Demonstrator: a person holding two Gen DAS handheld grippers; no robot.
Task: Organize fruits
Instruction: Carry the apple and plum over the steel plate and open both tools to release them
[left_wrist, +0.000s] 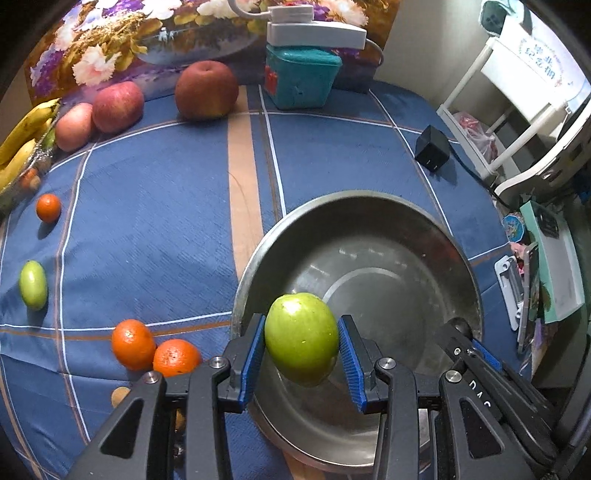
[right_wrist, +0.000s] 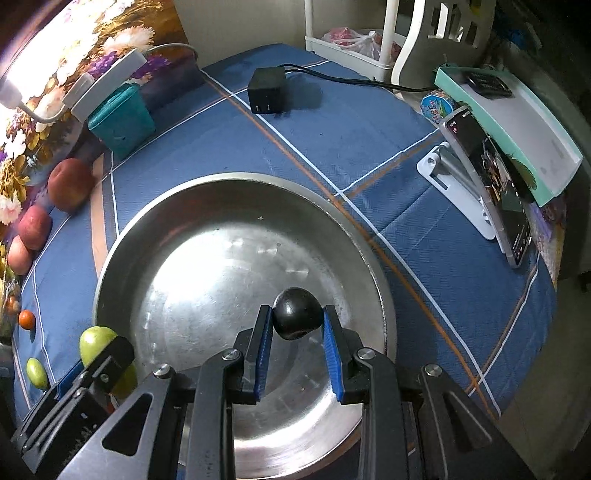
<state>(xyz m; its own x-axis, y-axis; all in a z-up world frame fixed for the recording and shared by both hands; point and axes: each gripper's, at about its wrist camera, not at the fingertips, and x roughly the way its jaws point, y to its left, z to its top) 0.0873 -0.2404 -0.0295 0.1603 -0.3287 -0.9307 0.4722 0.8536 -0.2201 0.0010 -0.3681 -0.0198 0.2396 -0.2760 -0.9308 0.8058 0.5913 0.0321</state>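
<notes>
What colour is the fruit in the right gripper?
Black, shiny fruit; clearest in the right wrist view.

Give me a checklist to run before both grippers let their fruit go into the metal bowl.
1. Left gripper holds the green fruit between both pads: ok.
2. Right gripper holds the dark fruit: ok.
3. Green fruit over the bowl: ok, near its rim.
4. Dark fruit over the bowl: ok.
5. Bowl holds nothing else: ok.
6. Drop height above the bowl floor: cannot tell.
</notes>
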